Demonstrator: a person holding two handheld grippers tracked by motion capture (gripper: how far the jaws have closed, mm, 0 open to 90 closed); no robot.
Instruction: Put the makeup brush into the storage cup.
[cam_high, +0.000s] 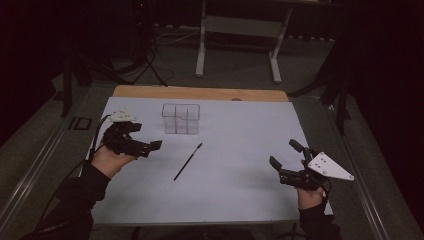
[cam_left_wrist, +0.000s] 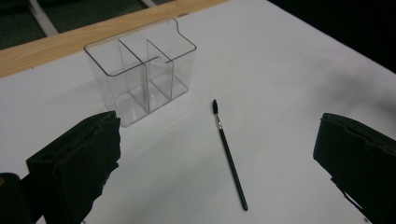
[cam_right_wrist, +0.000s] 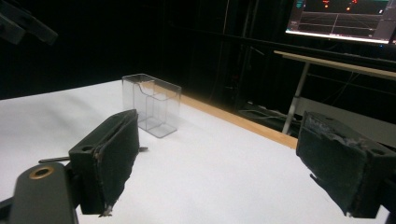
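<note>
A thin black paintbrush (cam_high: 188, 161) lies on the white sheet (cam_high: 240, 130) near the middle, bristles toward the far side. Behind it stands a clear plastic organiser (cam_high: 181, 119) with several empty compartments. My left gripper (cam_high: 146, 136) hovers open at the sheet's left, left of the brush. My right gripper (cam_high: 284, 153) is open at the right front, well away from the brush. In the left gripper view the brush (cam_left_wrist: 229, 154) lies between the wide-apart jaws, with the organiser (cam_left_wrist: 140, 70) beyond. In the right gripper view the organiser (cam_right_wrist: 152, 105) stands ahead and a jaw hides most of the brush (cam_right_wrist: 53, 160).
A wooden table edge (cam_high: 200, 93) runs along the far side of the sheet. Beyond it stand the white legs of a desk (cam_high: 201, 50) and dark stands on the floor. A lit monitor (cam_right_wrist: 343, 18) glows at the upper right of the right gripper view.
</note>
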